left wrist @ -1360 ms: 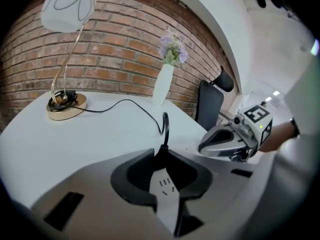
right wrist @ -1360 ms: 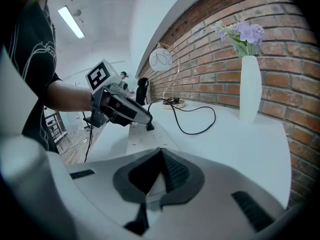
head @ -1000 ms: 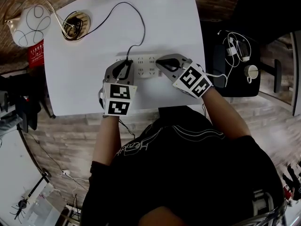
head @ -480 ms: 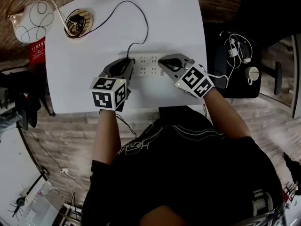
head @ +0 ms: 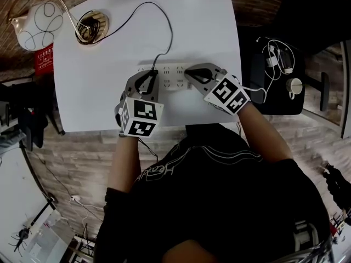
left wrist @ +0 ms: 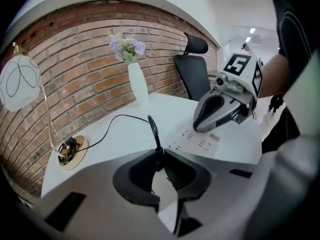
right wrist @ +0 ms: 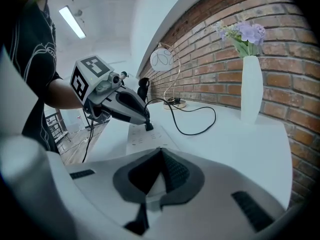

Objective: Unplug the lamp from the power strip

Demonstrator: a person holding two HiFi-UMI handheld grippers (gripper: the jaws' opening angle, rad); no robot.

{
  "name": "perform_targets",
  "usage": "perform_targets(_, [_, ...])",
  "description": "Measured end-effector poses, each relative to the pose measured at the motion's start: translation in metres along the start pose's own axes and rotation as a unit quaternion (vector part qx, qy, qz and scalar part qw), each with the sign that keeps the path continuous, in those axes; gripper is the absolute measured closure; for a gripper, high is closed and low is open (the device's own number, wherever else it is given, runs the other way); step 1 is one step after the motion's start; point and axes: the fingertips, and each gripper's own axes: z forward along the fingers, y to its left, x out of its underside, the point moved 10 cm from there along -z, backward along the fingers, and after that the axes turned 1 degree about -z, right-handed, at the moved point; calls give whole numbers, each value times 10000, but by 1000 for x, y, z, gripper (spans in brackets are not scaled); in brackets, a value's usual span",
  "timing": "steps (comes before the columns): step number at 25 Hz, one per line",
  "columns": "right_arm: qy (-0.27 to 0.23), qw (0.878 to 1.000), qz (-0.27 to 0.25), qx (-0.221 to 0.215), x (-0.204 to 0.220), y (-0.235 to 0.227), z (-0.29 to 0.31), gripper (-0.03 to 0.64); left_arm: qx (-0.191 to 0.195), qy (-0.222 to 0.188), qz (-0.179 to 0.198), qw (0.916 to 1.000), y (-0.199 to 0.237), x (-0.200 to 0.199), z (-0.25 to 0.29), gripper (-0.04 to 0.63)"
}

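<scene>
The white power strip lies on the white table. A black cord runs from the lamp's gold base to a black plug seated in the strip's left end. My left gripper is shut on that plug, and the cord rises from between its jaws in the left gripper view. My right gripper is shut with nothing between its jaws, its tip resting on the strip's right part. The lamp's white globe shade hangs past the table's far left corner.
A white vase with purple flowers stands at the table's far edge by the brick wall. A black office chair is behind the table. To the right, a dark stand holds white cables and small devices.
My left gripper's rear swung out to the left and came back, while its tips stayed at the plug. The right gripper has stayed on the strip.
</scene>
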Motion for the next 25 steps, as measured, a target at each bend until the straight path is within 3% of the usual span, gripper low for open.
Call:
perform_targets(3, [4, 10000, -8, 1, 0, 1, 0, 621, 169, -136, -447, 9988, 6, 4, 0, 548])
perform_targets(6, [3, 10000, 7, -2, 0, 1, 0, 621, 492, -306, -1337, 9893, 18, 9, 0, 548])
perform_targets(8, [4, 10000, 15, 5, 0, 1, 0, 620, 648, -408, -1646, 9834, 23, 11, 2, 548])
perform_targets(11, [-1, 10000, 16, 5, 0, 1, 0, 620, 613, -402, -1454, 9866, 22, 10, 3, 548])
perform_targets(14, [-6, 10000, 25, -13, 0, 0, 0, 620, 313, -230, -639, 9972, 13, 2, 1, 548])
perform_targets(16, [-5, 10000, 26, -20, 0, -1, -1, 620, 106, -132, -153, 9997, 5, -2, 0, 548])
perform_targets(18, [-3, 10000, 25, -18, -1, -1, 0, 620, 3, -93, 36, 9999, 2, -2, 0, 548])
perform_targets(20, [-2, 10000, 43, -28, 0, -1, 0, 620, 118, -177, -259, 9994, 6, 1, -1, 548])
perform_targets(23, [5, 10000, 72, -56, 0, -1, 0, 620, 481, -367, -1087, 9922, 19, 6, -2, 549])
perform_targets(25, [11, 10000, 71, -57, 0, -1, 0, 621, 594, -416, -1297, 9889, 22, 7, -1, 549])
